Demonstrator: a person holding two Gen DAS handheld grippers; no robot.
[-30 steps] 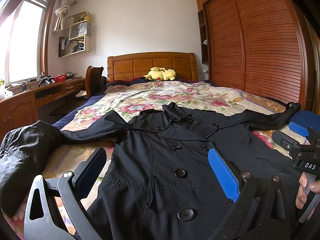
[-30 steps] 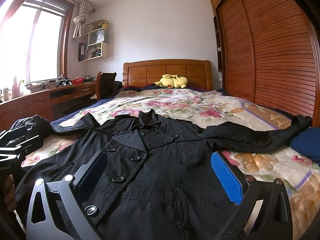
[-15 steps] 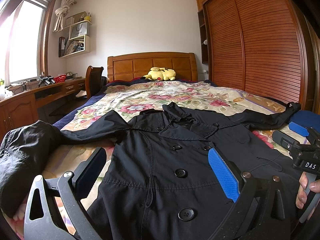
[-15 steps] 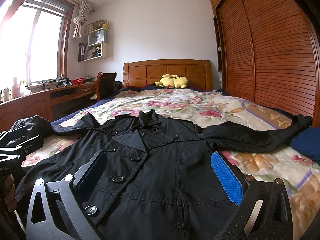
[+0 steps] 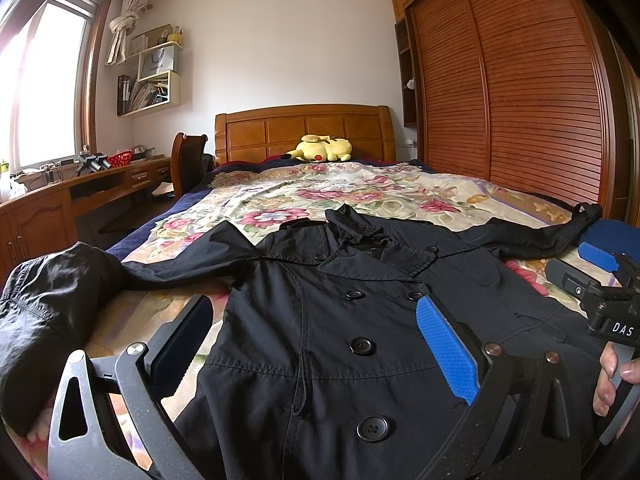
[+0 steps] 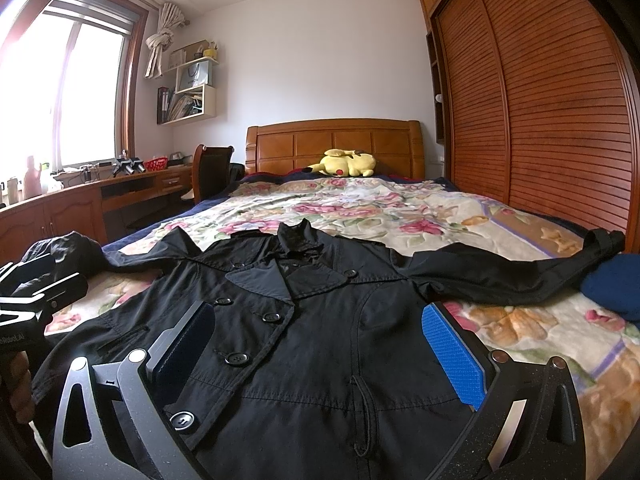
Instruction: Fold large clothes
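A black double-breasted coat lies face up and spread flat on the floral bedspread, collar toward the headboard, both sleeves stretched sideways. It also shows in the right wrist view. My left gripper is open and empty, hovering above the coat's lower front. My right gripper is open and empty, hovering above the coat's lower right front. The left sleeve end bunches at the bed's left edge. The right sleeve reaches toward the wardrobe side.
A yellow plush toy lies by the wooden headboard. A louvred wardrobe runs along the right. A desk and chair stand left. A dark blue cushion sits at the bed's right edge.
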